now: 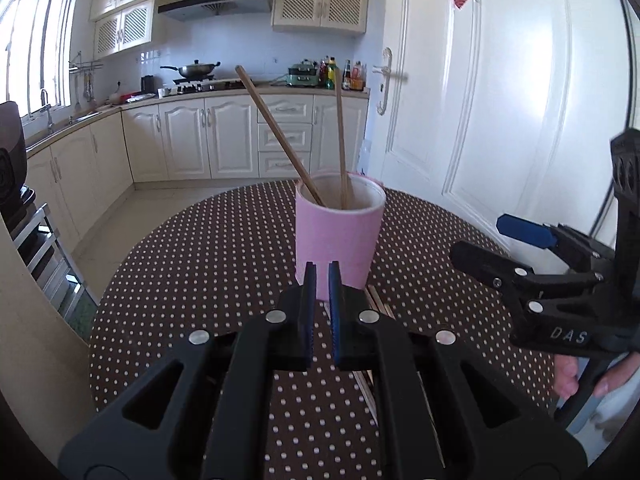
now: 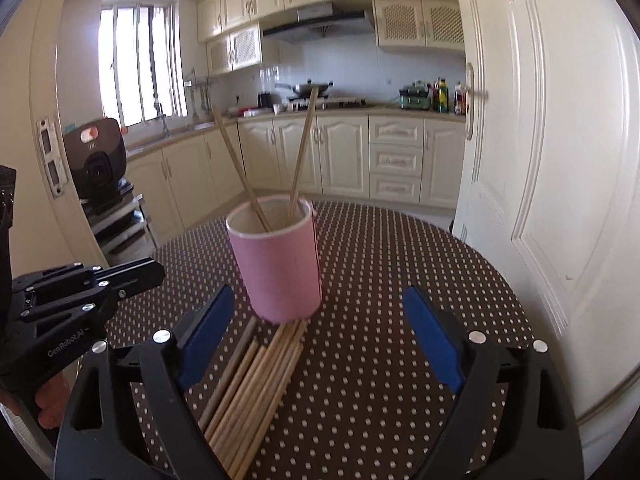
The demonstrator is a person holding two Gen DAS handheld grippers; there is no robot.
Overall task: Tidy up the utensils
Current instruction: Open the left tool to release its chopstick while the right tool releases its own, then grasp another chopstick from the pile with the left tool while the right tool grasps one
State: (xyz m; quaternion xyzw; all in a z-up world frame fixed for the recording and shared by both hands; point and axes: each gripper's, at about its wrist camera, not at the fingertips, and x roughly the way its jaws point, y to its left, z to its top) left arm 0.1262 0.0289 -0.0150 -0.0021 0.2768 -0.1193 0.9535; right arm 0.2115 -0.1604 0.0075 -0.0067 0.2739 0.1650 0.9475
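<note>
The chopsticks (image 2: pixel 256 392) lie in a loose bundle on the dotted tabletop (image 2: pixel 400 280), their far ends just short of the foot of the pink cup (image 2: pixel 280 268), and two more chopsticks (image 2: pixel 236 168) stand inside that cup, leaning apart against its rim. So the sorting is under way, with plenty left in the pile.

The right gripper (image 2: pixel 320 344) hangs over the pile with its blue-padded jaws spread wide and nothing between them; the bundle sits under the left side of the gap. The left gripper (image 1: pixel 322 312) has its jaws pressed together and empty, pointing at the cup's near wall.

The step in hand looks like the next pick from the pile. To do it well, I'd say: single out one stick at the edge of the bundle rather than the middle, since the sticks lie touching and a broad bite would drag several. Come down with the pads square across the stick, pinch near its middle so it doesn't swing, then tip it upright over the cup mouth and thread it between the two leaning ones. The cup looks light; a nudge could shift it, so the closed left gripper might steady it.
</note>
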